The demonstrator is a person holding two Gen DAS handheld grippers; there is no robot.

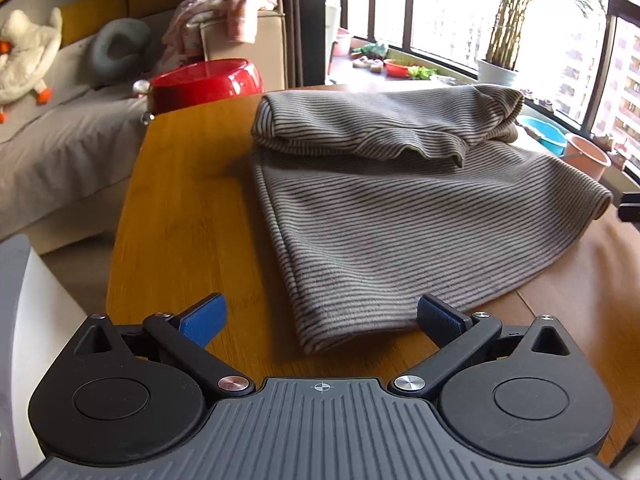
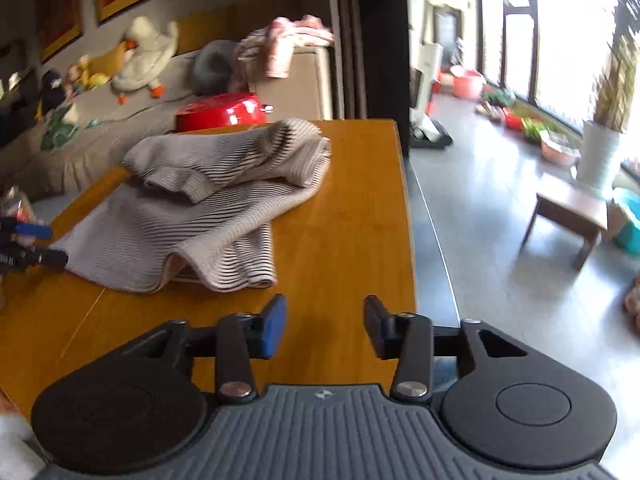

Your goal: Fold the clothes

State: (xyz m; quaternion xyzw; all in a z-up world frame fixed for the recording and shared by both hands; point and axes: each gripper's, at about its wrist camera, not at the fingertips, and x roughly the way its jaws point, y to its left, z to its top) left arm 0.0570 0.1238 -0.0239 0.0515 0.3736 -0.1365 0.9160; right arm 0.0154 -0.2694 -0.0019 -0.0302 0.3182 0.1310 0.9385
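Now both my left gripper [image 1: 320, 320] and right gripper [image 2: 325, 326] hover with jaws spread and gripping nothing, low over the wooden counter [image 1: 180, 232], where the striped shirt [image 1: 400, 216] lies half-folded, its near hem just ahead of my left jaws.

Light source: you have daylight pouring through the windows [image 1: 460, 8] at the upper right of both views.
Glare: the panes are blown out white; in the right wrist view the floor [image 2: 500, 216] shines with pale reflections.
Shadows: soft ones lie on the table [image 1: 180, 220] left of the striped garment [image 1: 400, 220] and under its folds.
Blur: your right wrist view is smeared, worst at its right edge; the left wrist view is sharper.
Distortion: fisheye bending curves the table edges and window frames toward the borders.
Dim areas: the upper left wall of the right wrist view is dark.
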